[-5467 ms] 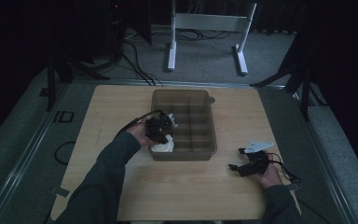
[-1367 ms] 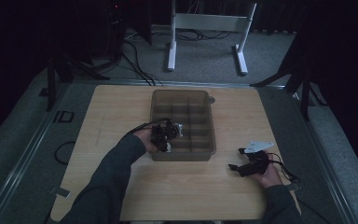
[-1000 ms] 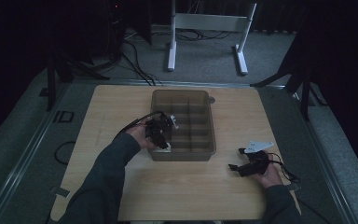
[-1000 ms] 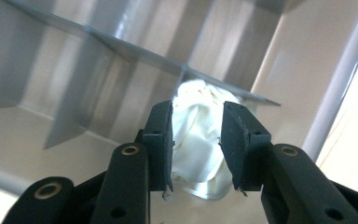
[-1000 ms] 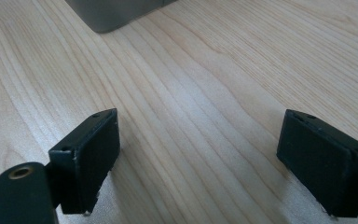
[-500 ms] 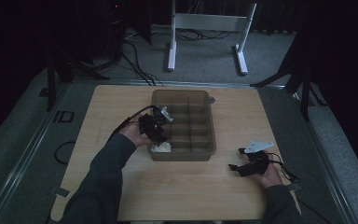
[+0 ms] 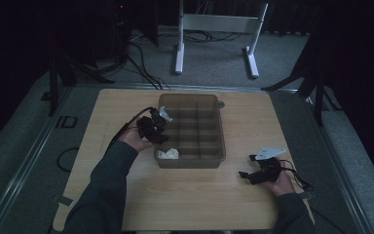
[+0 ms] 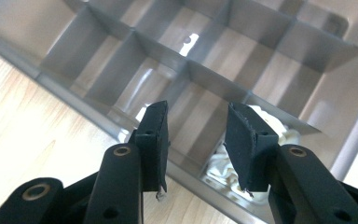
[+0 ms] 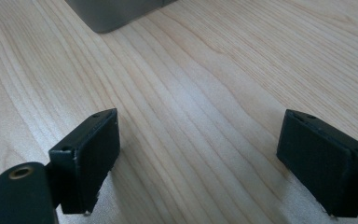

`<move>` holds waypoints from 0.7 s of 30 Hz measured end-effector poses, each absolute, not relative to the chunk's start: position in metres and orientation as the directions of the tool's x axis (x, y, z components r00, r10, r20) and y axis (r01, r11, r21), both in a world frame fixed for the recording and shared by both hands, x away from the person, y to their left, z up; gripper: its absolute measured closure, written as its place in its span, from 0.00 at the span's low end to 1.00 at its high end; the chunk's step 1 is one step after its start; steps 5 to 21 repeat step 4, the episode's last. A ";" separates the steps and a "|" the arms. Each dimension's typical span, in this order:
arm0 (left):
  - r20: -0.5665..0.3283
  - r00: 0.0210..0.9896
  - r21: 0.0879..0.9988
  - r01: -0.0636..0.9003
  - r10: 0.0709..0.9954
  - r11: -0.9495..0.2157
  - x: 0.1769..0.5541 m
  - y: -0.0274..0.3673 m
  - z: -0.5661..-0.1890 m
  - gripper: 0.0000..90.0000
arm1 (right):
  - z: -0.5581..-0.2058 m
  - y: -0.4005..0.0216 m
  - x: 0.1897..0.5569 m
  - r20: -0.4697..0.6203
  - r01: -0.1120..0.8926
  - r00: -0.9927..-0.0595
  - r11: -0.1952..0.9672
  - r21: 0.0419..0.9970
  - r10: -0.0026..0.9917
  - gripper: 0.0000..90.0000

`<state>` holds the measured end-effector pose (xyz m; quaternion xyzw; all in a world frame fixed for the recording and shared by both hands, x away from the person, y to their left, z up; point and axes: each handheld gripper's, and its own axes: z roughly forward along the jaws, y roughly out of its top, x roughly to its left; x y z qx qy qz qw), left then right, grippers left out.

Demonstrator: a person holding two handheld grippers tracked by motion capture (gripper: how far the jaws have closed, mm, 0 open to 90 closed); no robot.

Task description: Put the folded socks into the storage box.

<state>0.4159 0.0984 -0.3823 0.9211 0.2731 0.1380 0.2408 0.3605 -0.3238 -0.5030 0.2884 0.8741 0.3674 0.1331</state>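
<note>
Hovering over the left wall of the tray (image 7: 190, 163), left gripper (image 7: 157, 127) sits above the table (image 7: 185, 204), jaws apart with nothing between them. They have just been opening. White cloth (image 7: 168, 154) lies crumpled in the tray's near-left compartment, below and nearer the person than the gripper, not touching it.

Left gripper view: left gripper (image 8: 196, 140) looks down into the tray (image 8: 37, 70), both black fingers (image 8: 154, 140) clear of everything, gap between them showing bare tray floor and a divider. Cloth (image 8: 279, 133) sits behind and under the right-hand finger in that view, in its corner compartment, partly hidden by that finger; a bit also peeks out past the other finger near the tray wall. Fingers look apart from the cloth; cannot tell for sure how far above it. Other compartments in sight hold nothing.

Right gripper (image 7: 253, 174) rests low over the table to the right of the tray, near the front edge, well apart from the cloth. Right gripper view: right gripper (image 9: 200, 163) has jaws spread wide, fingers (image 9: 91, 154) over bare wood (image 9: 205, 93), nothing between them. Tray corner (image 9: 116, 11) shows at the top, well ahead of the fingers. Grey plate (image 7: 269, 152) sticks up on top of that gripper.
</note>
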 end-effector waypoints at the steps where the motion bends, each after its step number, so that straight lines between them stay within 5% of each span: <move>1: 0.149 0.788 0.517 0.453 0.597 -0.727 0.417 0.102 -0.384 0.65 | -0.503 -0.324 0.361 -0.020 0.407 -0.798 0.563 0.719 0.602 0.14; 21: 0.164 0.762 0.524 0.472 0.627 -0.709 0.418 0.107 -0.385 0.63 | -0.503 -0.324 0.361 -0.021 0.407 -0.798 0.563 0.719 0.602 0.14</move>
